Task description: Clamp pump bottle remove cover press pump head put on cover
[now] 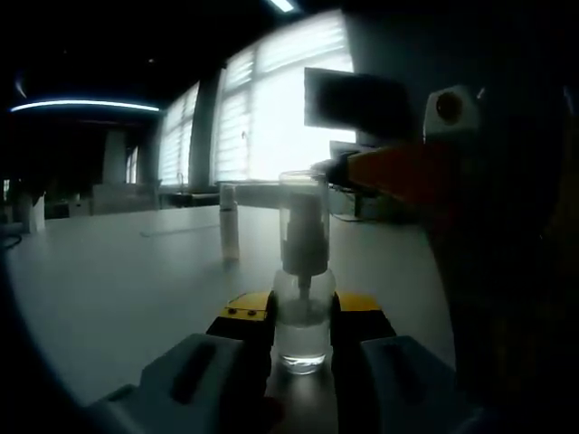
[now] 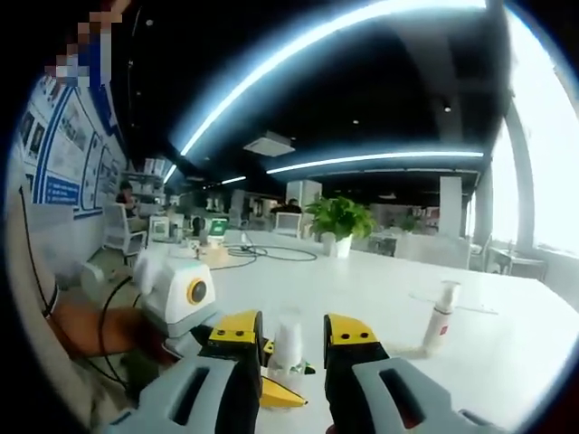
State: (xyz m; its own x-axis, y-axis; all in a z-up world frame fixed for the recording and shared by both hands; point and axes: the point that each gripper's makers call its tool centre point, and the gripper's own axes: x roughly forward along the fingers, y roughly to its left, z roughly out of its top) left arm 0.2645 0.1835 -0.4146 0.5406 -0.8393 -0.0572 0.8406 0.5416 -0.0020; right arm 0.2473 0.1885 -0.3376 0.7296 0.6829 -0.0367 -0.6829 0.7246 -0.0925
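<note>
Left gripper view: the left gripper [image 1: 301, 333] clamps the lower body of the clear pump bottle [image 1: 301, 334], which stands upright on the white table [image 1: 118, 289]. A transparent cover [image 1: 303, 221] sits over the pump head [image 1: 303, 244]. The right gripper [image 1: 398, 172] enters from the right, its orange tip touching the cover's top edge. A second white bottle [image 1: 230, 221] stands farther back on the table.

Right gripper view: the right gripper [image 2: 291, 348] has its yellow-tipped jaws set narrowly on either side of the cover [image 2: 288, 348]; whether they touch it cannot be told. The left gripper [image 2: 185, 298] lies below, at left. The white bottle [image 2: 441, 318] stands at right; a potted plant [image 2: 339, 221] sits beyond.
</note>
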